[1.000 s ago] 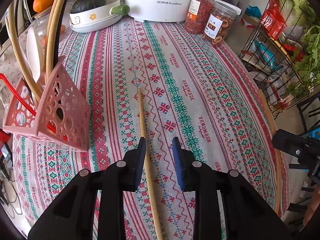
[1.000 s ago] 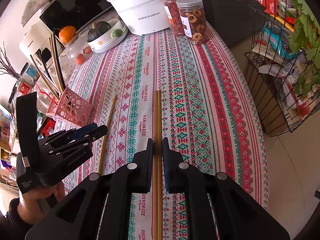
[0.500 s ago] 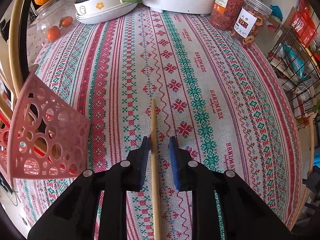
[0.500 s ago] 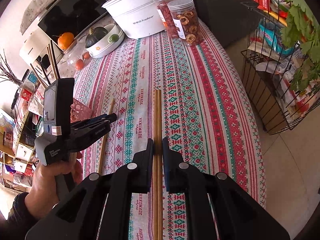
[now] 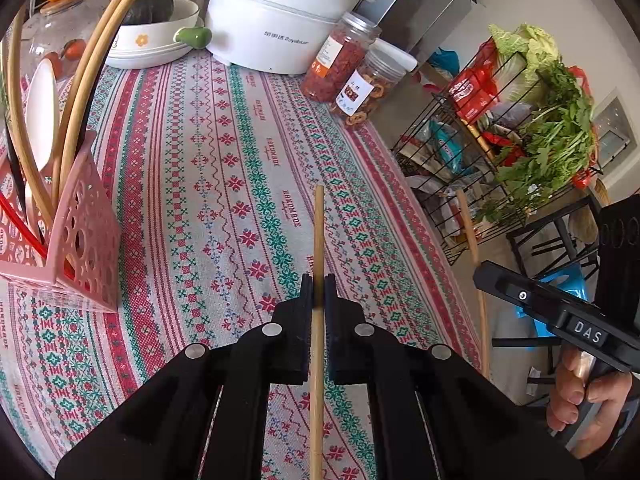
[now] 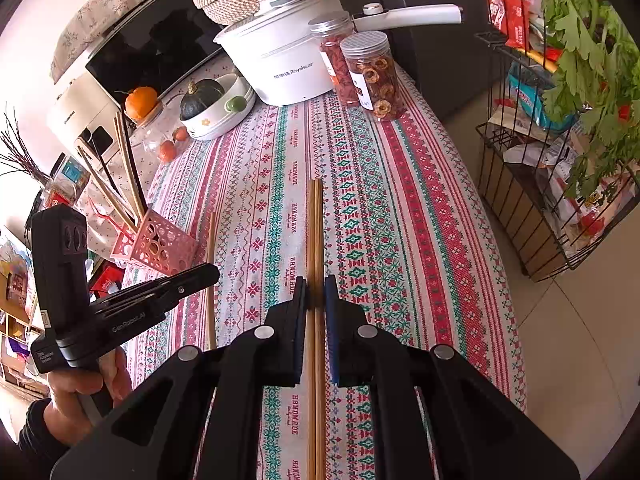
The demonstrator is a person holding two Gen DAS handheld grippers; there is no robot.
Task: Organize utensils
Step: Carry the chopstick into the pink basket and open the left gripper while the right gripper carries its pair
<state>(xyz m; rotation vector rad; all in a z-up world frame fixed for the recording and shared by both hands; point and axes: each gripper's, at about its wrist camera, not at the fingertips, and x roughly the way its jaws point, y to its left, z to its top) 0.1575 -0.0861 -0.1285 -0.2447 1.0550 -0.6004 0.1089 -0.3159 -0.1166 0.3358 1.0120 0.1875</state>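
My left gripper (image 5: 318, 285) is shut on a single wooden chopstick (image 5: 319, 232) and holds it above the patterned tablecloth (image 5: 224, 152). My right gripper (image 6: 316, 287) is shut on a pair of wooden chopsticks (image 6: 315, 224). A pink perforated utensil holder (image 5: 82, 236) stands at the left and holds long chopsticks, a white spoon and red sticks. In the right wrist view the holder (image 6: 160, 244) is left of the left gripper's chopstick (image 6: 211, 248).
A white pot (image 5: 280, 28), two jars of dried food (image 5: 352, 68) and a bowl with a squash (image 5: 152, 28) stand at the far end. A black wire rack with greens (image 5: 520, 152) stands on the floor to the right.
My left gripper has closed on the single chopstick and lifted it off the cloth. My right gripper still holds its pair and has barely moved.
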